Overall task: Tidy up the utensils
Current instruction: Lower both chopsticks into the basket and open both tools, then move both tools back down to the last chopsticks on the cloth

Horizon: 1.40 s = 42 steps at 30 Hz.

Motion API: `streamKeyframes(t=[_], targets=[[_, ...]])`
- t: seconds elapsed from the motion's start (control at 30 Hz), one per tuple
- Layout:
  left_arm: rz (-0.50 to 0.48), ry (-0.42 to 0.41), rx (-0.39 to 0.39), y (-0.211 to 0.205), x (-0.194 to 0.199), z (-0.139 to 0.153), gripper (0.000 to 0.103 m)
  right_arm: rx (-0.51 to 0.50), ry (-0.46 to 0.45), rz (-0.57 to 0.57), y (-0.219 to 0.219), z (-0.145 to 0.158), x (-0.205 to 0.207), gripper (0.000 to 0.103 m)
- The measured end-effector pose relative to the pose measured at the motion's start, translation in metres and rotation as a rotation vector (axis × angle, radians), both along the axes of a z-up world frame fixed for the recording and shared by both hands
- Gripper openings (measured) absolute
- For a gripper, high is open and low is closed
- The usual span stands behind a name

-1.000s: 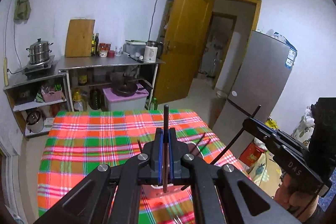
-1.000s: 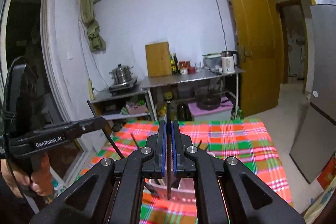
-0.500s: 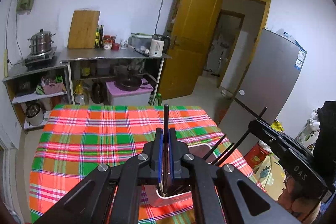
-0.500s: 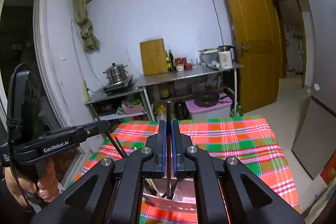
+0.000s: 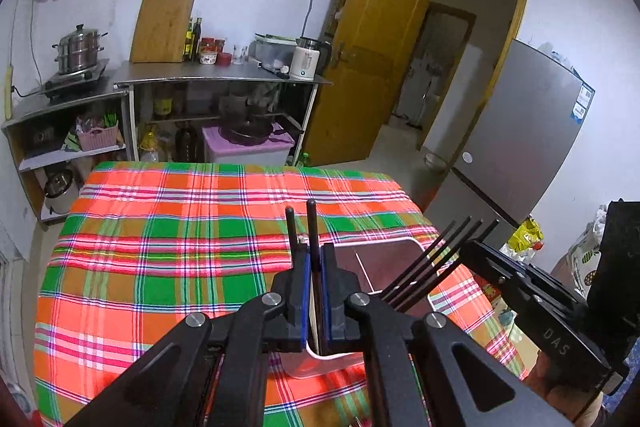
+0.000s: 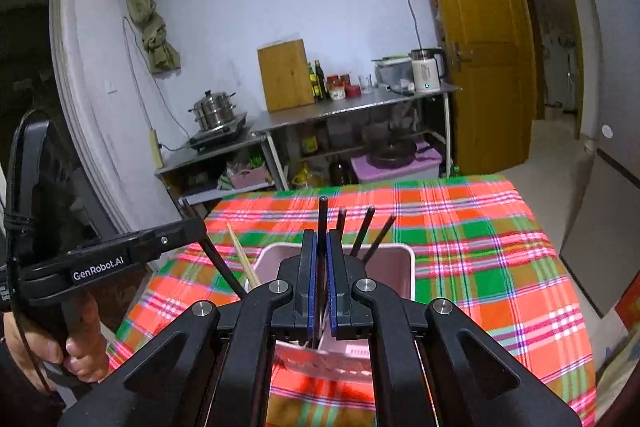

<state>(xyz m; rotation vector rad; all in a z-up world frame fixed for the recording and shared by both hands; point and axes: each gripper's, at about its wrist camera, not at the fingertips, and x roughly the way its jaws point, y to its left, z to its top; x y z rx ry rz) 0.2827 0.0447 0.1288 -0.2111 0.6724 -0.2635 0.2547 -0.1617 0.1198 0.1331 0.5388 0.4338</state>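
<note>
So the desk with the plaid cloth is mostly bare, and the only thing on it is the pinkish holder box, sitting toward the near right corner, pretty close to the right edge. Tons of open room to the left and toward the far edge, so any swinging should go that way, not off the right side where the floor drops away.

Left gripper has its jaws pinched narrow on a black chopstick, held upright right over the box. Right gripper is the same deal, jaws squeezed on another dark chopstick above the box.

There are already a few black sticks leaning in the box plus one pale wooden one.

My guess is the step is dropping both in. I'd keep them vertical, lower the tips past the rim, then let go one at a time so the grippers don't bump.
</note>
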Motion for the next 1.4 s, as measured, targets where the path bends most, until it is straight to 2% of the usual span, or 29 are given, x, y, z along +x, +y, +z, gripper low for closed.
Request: streamKeyframes(t=[0.23, 0.37, 0.5, 0.73, 0.97, 1.17, 1.4], targets=[[-0.005, 0.002, 0.033, -0.006, -0.002, -0.003, 0.005, 0.003, 0.034, 0.004, -0.001, -0.006, 0.002, 0.005], [0.003, -0.017, 0.023, -0.003, -0.009, 0.007, 0.011, 0.003, 0.018, -0.006, -0.006, 0.0, -0.003, 0.009], [0.011, -0.048, 0.03, 0.0, -0.02, 0.02, 0.011, 0.01, -0.004, -0.009, -0.011, 0.011, -0.01, 0.009], [0.018, -0.106, 0.049, 0.002, -0.053, 0.04, 0.011, 0.012, -0.049, -0.005, -0.017, 0.028, -0.038, 0.01], [0.015, -0.131, 0.056, 0.001, -0.087, 0.045, 0.011, 0.01, -0.066, 0.002, -0.021, 0.031, -0.064, 0.01], [0.016, -0.131, 0.035, 0.004, -0.119, 0.033, 0.011, 0.013, -0.065, 0.008, -0.026, 0.023, -0.089, 0.01], [0.019, -0.101, 0.035, 0.003, -0.155, 0.002, 0.011, -0.001, -0.049, 0.003, -0.032, 0.004, -0.118, 0.01]])
